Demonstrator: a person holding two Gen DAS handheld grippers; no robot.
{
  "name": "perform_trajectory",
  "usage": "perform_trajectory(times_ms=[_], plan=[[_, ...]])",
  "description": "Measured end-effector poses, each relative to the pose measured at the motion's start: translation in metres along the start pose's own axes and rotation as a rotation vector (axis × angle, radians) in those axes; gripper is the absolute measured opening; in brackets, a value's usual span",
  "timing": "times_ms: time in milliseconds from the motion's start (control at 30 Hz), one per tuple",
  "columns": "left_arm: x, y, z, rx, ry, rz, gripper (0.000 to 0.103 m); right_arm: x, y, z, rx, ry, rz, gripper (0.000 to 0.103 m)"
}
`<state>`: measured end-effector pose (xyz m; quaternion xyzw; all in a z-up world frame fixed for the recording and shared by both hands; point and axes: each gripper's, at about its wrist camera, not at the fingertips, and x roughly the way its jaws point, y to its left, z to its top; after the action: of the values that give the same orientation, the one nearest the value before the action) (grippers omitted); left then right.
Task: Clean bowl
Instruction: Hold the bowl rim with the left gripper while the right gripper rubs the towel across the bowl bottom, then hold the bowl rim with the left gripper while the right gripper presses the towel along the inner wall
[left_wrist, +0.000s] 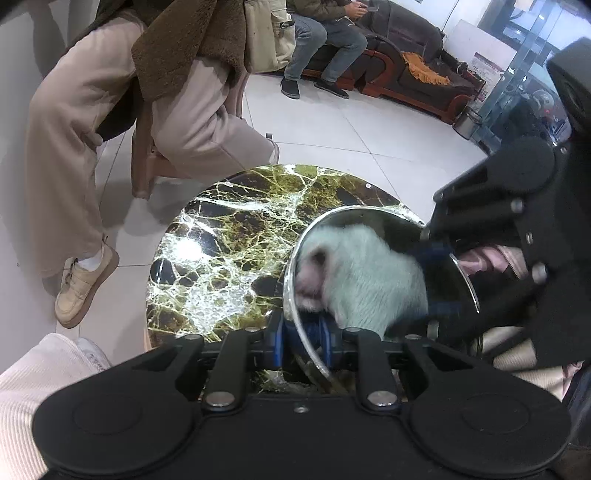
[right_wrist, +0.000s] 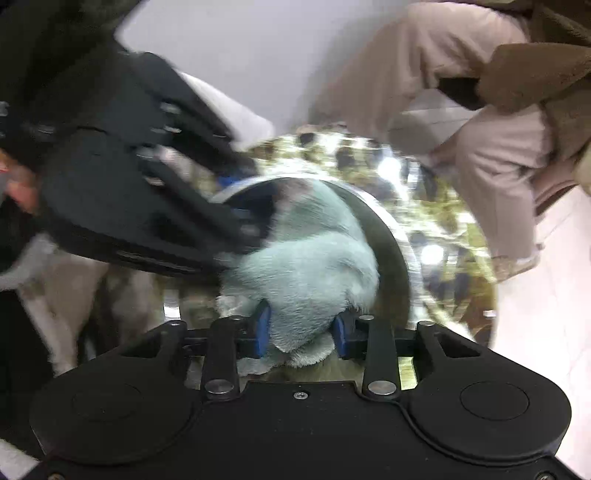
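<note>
A shiny steel bowl (left_wrist: 391, 223) stands tipped on its edge over the round marble table (left_wrist: 221, 240). My left gripper (left_wrist: 303, 341) is shut on its lower rim, which sits between the blue pads. A pale green fluffy cloth (left_wrist: 369, 284) fills the bowl's inside. My right gripper (left_wrist: 430, 254) reaches in from the right. In the right wrist view, which is motion-blurred, the right gripper (right_wrist: 301, 330) is shut on the cloth (right_wrist: 306, 266), pressing it into the bowl (right_wrist: 391, 240). The left gripper (right_wrist: 231, 184) shows at the left, on the rim.
A person in beige trousers (left_wrist: 92, 147) and a brown fleece coat is close behind the table. Further back another person (left_wrist: 325, 37) sits on a dark sofa (left_wrist: 424, 77). A metal bin (left_wrist: 467, 123) stands by a glass door. White floor tiles (left_wrist: 351, 129) surround the table.
</note>
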<state>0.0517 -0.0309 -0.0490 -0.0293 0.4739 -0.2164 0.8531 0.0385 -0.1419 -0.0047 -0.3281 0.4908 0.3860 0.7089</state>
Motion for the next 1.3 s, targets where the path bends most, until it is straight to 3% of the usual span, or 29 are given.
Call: perform_trajectory(times_ms=[100,233,367,500,633,833,1033,1100,1200,1267,1300], plan=[[0.0,-0.002,0.0,0.006,0.0,0.004,0.019,-0.003,0.006,-0.009,-0.003,0.031,0.011,0.034],[0.0,-0.004,0.0,0.014,0.0,0.009,0.019,-0.003,0.016,-0.007,0.025,0.001,0.051,0.033],[-0.002,-0.003,-0.001,0.013,0.004,0.005,0.019,0.002,0.008,-0.006,0.027,-0.028,-0.036,0.035],[-0.001,-0.004,-0.002,0.011,-0.003,0.003,0.019,-0.005,0.013,-0.018,0.039,-0.002,-0.021,0.035],[0.001,-0.005,-0.002,0.011,-0.005,0.008,0.019,0.001,0.018,-0.011,0.063,-0.052,0.012,0.035],[-0.003,-0.001,-0.001,-0.014,-0.013,0.004,0.019,-0.027,-0.001,-0.038,0.28,-0.178,-0.019,0.044],[-0.013,-0.002,-0.003,-0.013,-0.03,0.012,0.02,-0.068,-0.004,-0.059,0.379,-0.36,-0.074,0.054],[-0.015,-0.002,-0.006,-0.014,-0.028,0.018,0.021,-0.072,-0.009,-0.067,0.432,-0.405,-0.114,0.054],[-0.015,-0.003,-0.004,-0.01,-0.031,0.041,0.02,-0.053,-0.027,-0.084,0.592,-0.429,-0.077,0.051],[-0.016,-0.005,-0.002,-0.004,-0.035,0.06,0.02,-0.036,-0.03,-0.09,0.652,-0.413,-0.044,0.04],[-0.016,-0.005,-0.001,-0.001,-0.036,0.062,0.02,-0.029,-0.03,-0.094,0.68,-0.409,-0.023,0.04]])
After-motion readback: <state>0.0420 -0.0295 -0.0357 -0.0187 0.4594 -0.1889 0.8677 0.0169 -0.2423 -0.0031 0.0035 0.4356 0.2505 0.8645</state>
